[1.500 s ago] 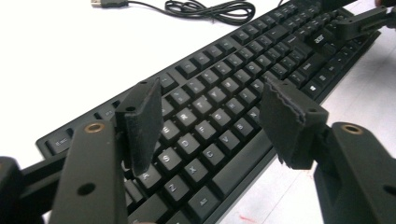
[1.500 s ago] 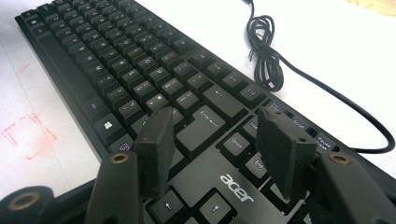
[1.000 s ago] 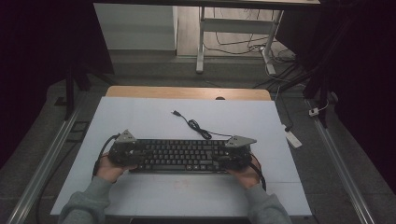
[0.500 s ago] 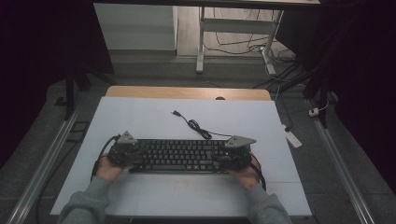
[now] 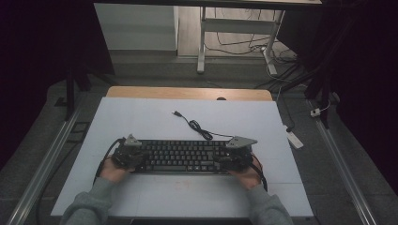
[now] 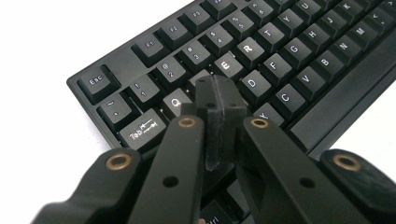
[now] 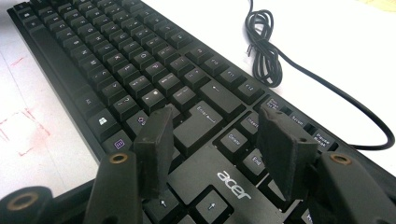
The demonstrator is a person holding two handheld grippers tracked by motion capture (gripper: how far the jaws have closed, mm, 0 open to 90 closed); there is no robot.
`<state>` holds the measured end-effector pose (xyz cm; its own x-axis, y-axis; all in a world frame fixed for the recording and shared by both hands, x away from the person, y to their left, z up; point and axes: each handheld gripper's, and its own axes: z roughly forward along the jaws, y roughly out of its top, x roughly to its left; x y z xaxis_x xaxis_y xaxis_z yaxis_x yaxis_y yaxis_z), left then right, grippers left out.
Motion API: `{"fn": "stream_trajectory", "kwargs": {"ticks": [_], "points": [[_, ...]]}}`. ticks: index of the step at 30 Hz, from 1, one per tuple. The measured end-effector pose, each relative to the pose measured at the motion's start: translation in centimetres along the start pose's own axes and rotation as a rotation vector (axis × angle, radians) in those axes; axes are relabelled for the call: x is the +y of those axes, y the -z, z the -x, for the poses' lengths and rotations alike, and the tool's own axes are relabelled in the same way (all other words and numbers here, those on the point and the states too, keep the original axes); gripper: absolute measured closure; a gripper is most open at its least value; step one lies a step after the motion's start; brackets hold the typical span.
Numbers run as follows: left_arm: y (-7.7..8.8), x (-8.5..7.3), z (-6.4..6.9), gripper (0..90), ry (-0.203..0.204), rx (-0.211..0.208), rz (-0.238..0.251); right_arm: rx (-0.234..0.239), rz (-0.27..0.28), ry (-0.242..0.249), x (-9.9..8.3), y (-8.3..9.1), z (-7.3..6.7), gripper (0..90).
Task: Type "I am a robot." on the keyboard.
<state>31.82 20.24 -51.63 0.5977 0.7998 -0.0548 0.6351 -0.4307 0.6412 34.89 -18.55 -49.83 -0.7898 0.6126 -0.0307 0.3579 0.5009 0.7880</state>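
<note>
A black Acer keyboard [image 5: 183,157] lies across the white board, its cable [image 5: 197,126] coiled behind it and ending in a loose plug [image 5: 176,113]. My left gripper [image 5: 136,157] is over the keyboard's left end. In the left gripper view its pads [image 6: 217,93] are pressed together with nothing between them, just above the keys [image 6: 280,60] near Q and W. My right gripper [image 5: 225,159] hovers over the right end. In the right gripper view [image 7: 217,126] its jaws stand apart above the Enter and arrow keys [image 7: 140,70], with the cable [image 7: 266,51] beyond.
The white board [image 5: 141,122] covers a wooden table [image 5: 187,93]. Faint red marks [image 5: 180,183] lie on the board in front of the keyboard. A white power strip [image 5: 293,138] rests on the floor to the right. Metal rails run along both sides.
</note>
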Motion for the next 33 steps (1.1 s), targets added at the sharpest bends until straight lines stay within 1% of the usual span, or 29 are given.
{"fn": "stream_trajectory", "kwargs": {"ticks": [13,15,20,24,26,30,33], "points": [[-0.1,-0.1,-0.1,88.9,0.005,0.004,-0.004,0.0,-0.002,0.001,0.0,0.0,0.0,46.3],[-0.3,-0.2,0.0,88.9,0.003,0.006,-0.016,-0.001,-0.002,0.001,0.0,0.0,0.0,46.3],[-0.2,-0.2,0.0,88.9,0.003,0.009,-0.002,-0.002,-0.001,0.0,0.0,0.0,0.0,46.3],[0.6,0.0,0.0,87.8,0.018,-0.001,0.055,0.0,0.002,0.0,0.0,0.0,0.0,46.3],[0.9,0.1,0.0,83.6,0.032,-0.013,0.079,0.0,-0.001,0.001,0.0,0.0,0.1,46.3],[1.4,0.1,-0.3,68.5,0.064,-0.045,0.122,0.0,0.0,-0.002,0.0,0.0,0.1,46.3],[1.8,0.2,-0.5,58.2,0.084,-0.056,0.151,0.0,0.002,-0.001,0.0,0.0,0.1,46.3]]}}
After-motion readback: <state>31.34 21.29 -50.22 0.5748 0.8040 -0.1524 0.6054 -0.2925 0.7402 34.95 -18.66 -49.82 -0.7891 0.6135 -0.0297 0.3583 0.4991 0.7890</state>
